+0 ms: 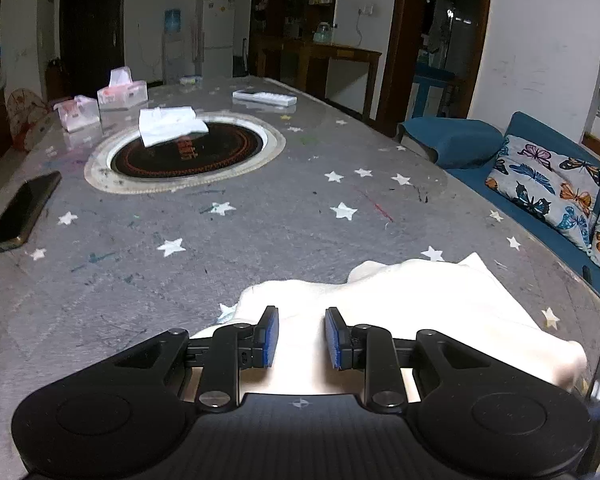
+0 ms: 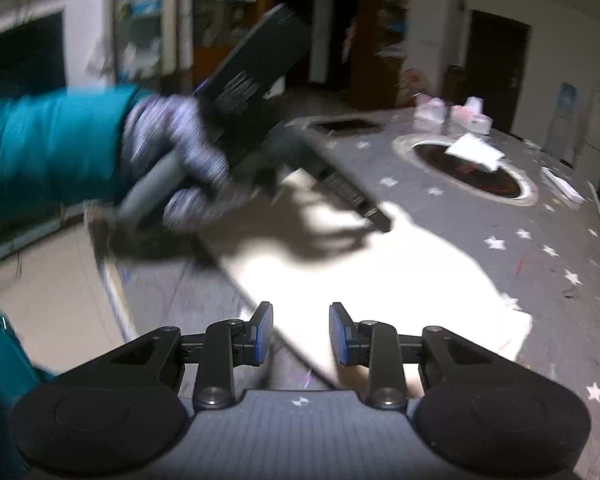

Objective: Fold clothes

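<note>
Left tongs: mine, jaws parted, nothing between the blue pads; they hang over the near edge of the white garment.

Right tongs: mine, jaws likewise parted and empty, poised at the garment's long near edge where it runs along the table's side.

White garment: the piece in hand. It lies flat on the grey star-printed tablecloth at my end of the table, partly folded I judge, though the right view is blurred by motion and the exact fold lines cannot be read.

Gloved left hand: seen from the right camera, wrapped round the left tool's handle, above the cloth and casting a shadow on it.

Folded white garment: a second piece, set on the round dark inset further up the table, well apart from my work.

Also present: a phone at the left edge, two tissue packs, a remote.

Hazards, as I judge them:
- The cloth sits close to the table's edge; a careless drag could pull it over.
- Closing too shallow may pinch one layer only, and the fold opens on the lift.
- Both tongs work near each other and could collide.
</note>
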